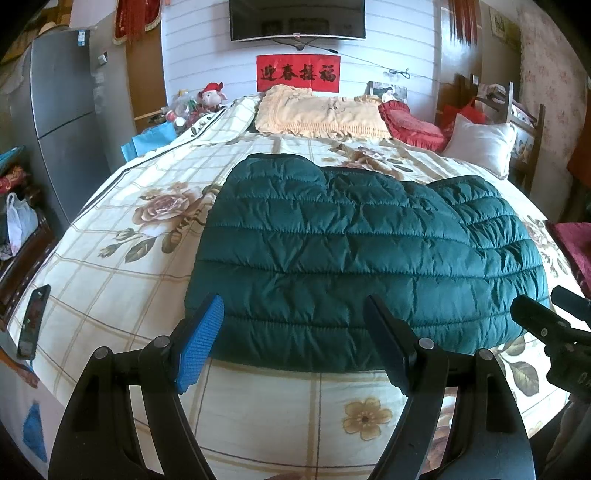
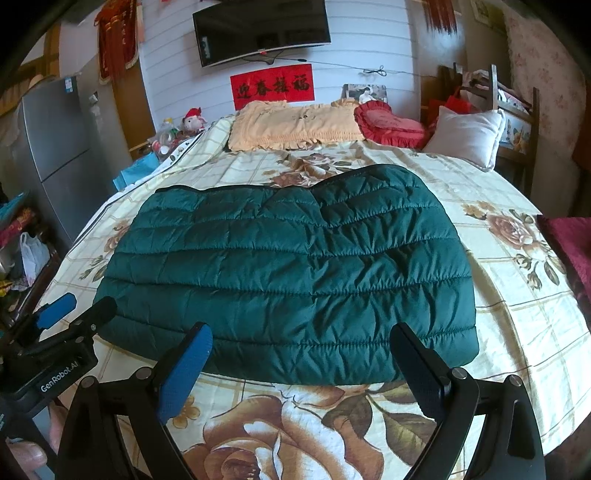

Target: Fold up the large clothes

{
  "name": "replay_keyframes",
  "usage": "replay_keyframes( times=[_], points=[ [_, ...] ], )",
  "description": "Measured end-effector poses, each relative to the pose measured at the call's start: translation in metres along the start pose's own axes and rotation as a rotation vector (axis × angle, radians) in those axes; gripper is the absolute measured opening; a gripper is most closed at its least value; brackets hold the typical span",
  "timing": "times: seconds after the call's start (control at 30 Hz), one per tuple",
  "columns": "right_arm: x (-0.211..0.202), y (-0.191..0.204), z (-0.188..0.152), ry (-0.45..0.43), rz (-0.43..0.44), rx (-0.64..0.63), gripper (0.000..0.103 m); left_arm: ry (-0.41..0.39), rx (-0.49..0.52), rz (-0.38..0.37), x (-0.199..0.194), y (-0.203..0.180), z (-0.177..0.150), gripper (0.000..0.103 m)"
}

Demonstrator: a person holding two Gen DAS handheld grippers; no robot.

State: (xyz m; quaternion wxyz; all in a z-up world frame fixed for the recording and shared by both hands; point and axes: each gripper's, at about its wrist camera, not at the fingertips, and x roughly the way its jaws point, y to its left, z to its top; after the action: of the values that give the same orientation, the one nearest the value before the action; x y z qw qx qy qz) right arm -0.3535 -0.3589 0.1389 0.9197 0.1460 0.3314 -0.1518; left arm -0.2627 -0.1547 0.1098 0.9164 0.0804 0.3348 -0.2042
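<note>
Your green quilted jacket (image 1: 354, 254) lies folded flat on the floral bedspread (image 1: 122, 280), mid-bed. Your left gripper (image 1: 295, 343) and right gripper (image 2: 303, 373) hover at its near hem, fingers wide, holding nothing. Beyond: pillows (image 1: 321, 114), a red banner (image 1: 298, 72), a wall television (image 1: 297, 18), a grey fridge (image 1: 62, 114).

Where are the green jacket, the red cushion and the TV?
Jacket (image 2: 288, 266), right wrist view, middle of its quilted panel.
Cushion (image 2: 388, 123), right wrist view, its top face.
TV (image 1: 297, 16), left wrist view, its dark screen.
</note>
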Motion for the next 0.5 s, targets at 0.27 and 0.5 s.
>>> replay_keyframes(
  times=[0.27, 0.5],
  points=[
    [0.0035, 0.0023, -0.0014, 0.013, 0.003, 0.006, 0.096, -0.001, 0.002, -0.001, 0.0020, -0.0003, -0.0003, 0.079],
    [0.0040, 0.0031, -0.0019, 0.015, 0.004, 0.006, 0.096, 0.007, 0.005, -0.009, 0.0050, -0.0019, -0.0009, 0.079]
  ],
)
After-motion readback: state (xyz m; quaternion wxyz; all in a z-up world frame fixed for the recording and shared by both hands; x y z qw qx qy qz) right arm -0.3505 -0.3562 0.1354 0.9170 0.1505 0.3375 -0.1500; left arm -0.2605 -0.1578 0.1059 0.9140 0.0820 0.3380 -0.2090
